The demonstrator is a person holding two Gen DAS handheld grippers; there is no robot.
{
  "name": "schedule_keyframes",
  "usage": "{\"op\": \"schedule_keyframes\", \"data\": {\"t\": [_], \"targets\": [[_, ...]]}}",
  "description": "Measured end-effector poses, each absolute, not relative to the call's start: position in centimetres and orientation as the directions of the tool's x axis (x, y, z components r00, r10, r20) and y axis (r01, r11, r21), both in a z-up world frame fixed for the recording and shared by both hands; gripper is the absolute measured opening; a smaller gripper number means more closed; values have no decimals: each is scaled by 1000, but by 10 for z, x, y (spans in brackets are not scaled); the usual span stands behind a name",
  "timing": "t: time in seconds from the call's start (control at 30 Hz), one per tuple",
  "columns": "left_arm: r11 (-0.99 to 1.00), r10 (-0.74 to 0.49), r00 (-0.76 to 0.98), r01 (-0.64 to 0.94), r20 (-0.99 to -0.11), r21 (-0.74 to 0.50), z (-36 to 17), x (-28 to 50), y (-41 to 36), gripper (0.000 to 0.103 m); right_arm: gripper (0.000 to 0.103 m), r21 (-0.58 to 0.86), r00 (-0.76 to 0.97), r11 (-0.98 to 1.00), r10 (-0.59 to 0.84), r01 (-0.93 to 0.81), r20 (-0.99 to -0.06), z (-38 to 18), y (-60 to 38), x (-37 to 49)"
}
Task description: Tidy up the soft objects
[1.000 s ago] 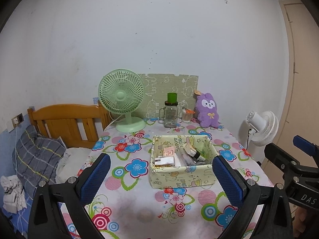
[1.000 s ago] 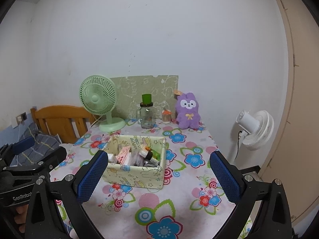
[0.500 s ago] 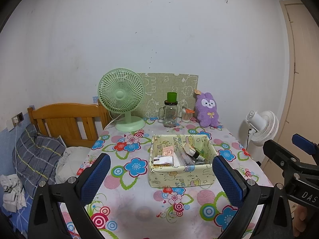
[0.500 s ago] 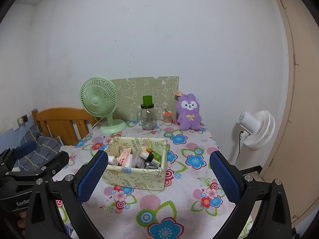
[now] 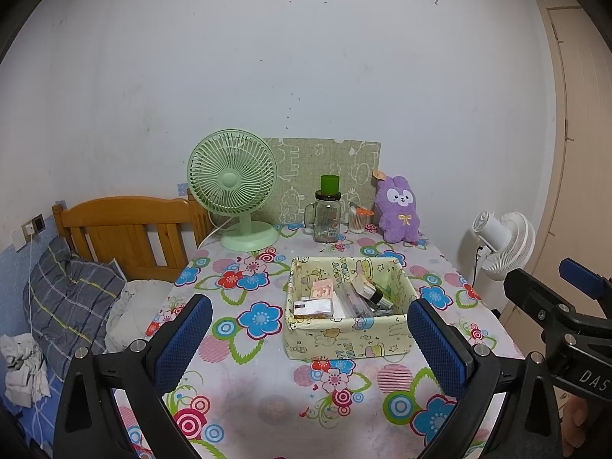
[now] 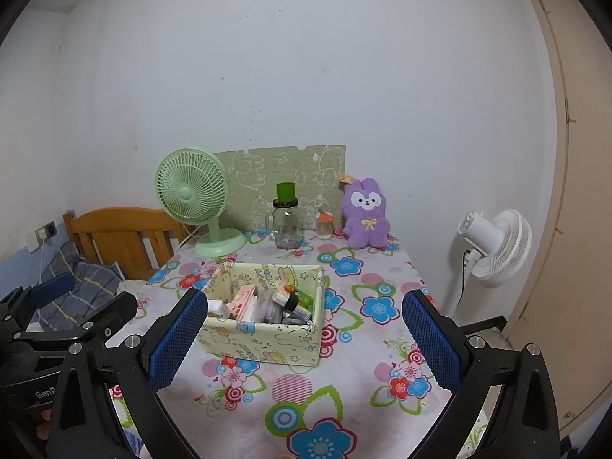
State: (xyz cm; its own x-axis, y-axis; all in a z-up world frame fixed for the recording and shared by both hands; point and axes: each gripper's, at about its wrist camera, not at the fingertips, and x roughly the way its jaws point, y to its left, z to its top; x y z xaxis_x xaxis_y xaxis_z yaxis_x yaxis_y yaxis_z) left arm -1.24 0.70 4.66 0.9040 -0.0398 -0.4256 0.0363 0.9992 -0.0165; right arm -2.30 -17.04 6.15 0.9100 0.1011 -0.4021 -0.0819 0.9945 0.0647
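Left tongs (image 5: pixel 310 338) spread wide and holding nothing, blue pads (image 5: pixel 183 338) hovering above the near part of the table (image 5: pixel 244 401), well apart from everything on it. Right tongs (image 6: pixel 304 338) likewise spread wide and holding nothing, above the near right part of the same flowered cloth. Purple plush rabbit (image 5: pixel 398 209) upright at the far right corner of the table, back toward the white wall, paper tag at one ear, well apart from both tongs. Between tongs and rabbit, a pale yellow fabric box (image 5: pixel 350 308) in the middle of the table, crammed with small items: a pink packet, a white card, a dark-capped bottle, clear wrappers; exact contents too jumbled to sort. Just left of the rabbit, a small cup with an orange lid (image 5: pixel 358 220), then a glass handled jar with a green cap (image 5: pixel 327 216), both close to the far edge. Further left, a green desk fan (image 5: pixel 233 187) on a round base, cord trailing off the far left edge. Behind the jar and cup, a green patterned board (image 5: pixel 325 168) leaning upright against the wall. Off the table on the left, a wooden headboard (image 5: pixel 126 225) and a grey plaid pillow (image 5: pixel 69 302) on a bed. Off the right, a white standing fan (image 5: pixel 505 241) near a beige door (image 5: pixel 581 153).
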Motion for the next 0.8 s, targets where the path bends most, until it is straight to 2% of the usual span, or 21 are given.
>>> {"op": "schedule_keyframes", "data": {"t": [0.8], "targets": [[999,-41,903,41,-427,-9,46,-10,5,103,103,87,909,993,106,-78,-402,59,-172,-22]]}}
